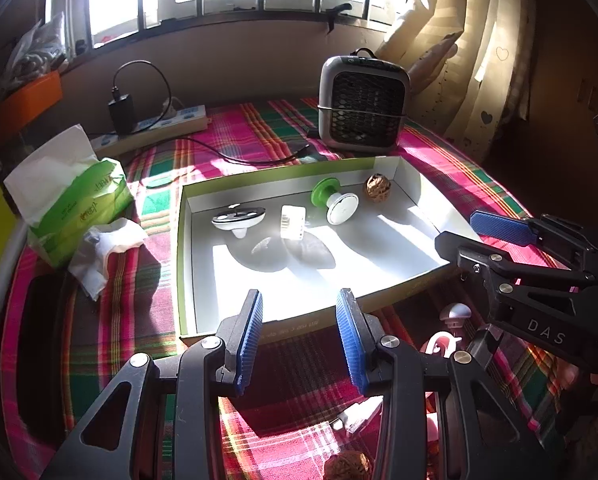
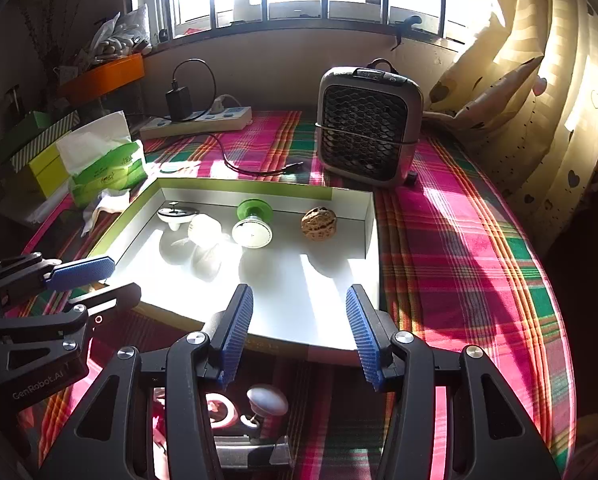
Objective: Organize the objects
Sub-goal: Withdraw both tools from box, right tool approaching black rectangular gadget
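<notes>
A shallow white box [image 1: 187,264] with a green rim lies on the plaid cloth. Along its far side sit a black-and-white disc [image 1: 239,216], a small translucent block [image 1: 293,222], a green-and-white spool [image 1: 335,200] and a walnut [image 1: 377,187]. My left gripper [image 1: 299,300] hovers open over the box's near edge, nothing between its blue pads. My right gripper [image 2: 297,296] is open and holds nothing, over the near right part of the box [image 2: 369,216]. On the cloth in front of the box lie a white mushroom-shaped knob [image 2: 267,400], a pink ring [image 2: 219,408] and a second walnut [image 1: 347,466].
A small grey desk fan [image 1: 363,104] stands behind the box. A power strip [image 1: 171,120] with a charger and a loose black cable [image 1: 235,156] lies at the back left. A green tissue pack [image 1: 75,200] and crumpled tissue [image 1: 103,248] sit left of the box. Curtains [image 2: 539,120] hang at right.
</notes>
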`<state>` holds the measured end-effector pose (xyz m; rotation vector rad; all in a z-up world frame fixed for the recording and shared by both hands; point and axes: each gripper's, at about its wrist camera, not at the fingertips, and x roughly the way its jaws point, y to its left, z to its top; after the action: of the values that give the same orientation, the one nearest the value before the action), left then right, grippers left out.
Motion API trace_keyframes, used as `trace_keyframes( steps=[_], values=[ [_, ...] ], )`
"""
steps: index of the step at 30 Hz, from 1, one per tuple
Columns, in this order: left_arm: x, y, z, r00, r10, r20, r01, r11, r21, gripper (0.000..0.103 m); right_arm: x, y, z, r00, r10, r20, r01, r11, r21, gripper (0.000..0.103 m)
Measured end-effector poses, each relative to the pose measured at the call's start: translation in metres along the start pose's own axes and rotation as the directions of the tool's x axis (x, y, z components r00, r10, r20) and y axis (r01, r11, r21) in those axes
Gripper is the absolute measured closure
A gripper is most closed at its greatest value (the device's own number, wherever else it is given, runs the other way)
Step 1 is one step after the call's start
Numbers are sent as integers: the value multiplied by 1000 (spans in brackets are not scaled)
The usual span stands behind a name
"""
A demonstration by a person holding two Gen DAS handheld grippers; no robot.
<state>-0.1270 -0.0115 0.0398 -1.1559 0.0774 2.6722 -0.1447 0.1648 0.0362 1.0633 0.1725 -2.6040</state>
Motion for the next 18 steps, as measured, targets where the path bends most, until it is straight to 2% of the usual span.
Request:
trace_keyframes(
  steps=[18],
  values=[
    [-23, 6, -51, 998, -62, -21, 62, 998, -25, 67, -29, -1, -35, 1000, 4, 18, -4, 1000, 13, 53]
  ],
)
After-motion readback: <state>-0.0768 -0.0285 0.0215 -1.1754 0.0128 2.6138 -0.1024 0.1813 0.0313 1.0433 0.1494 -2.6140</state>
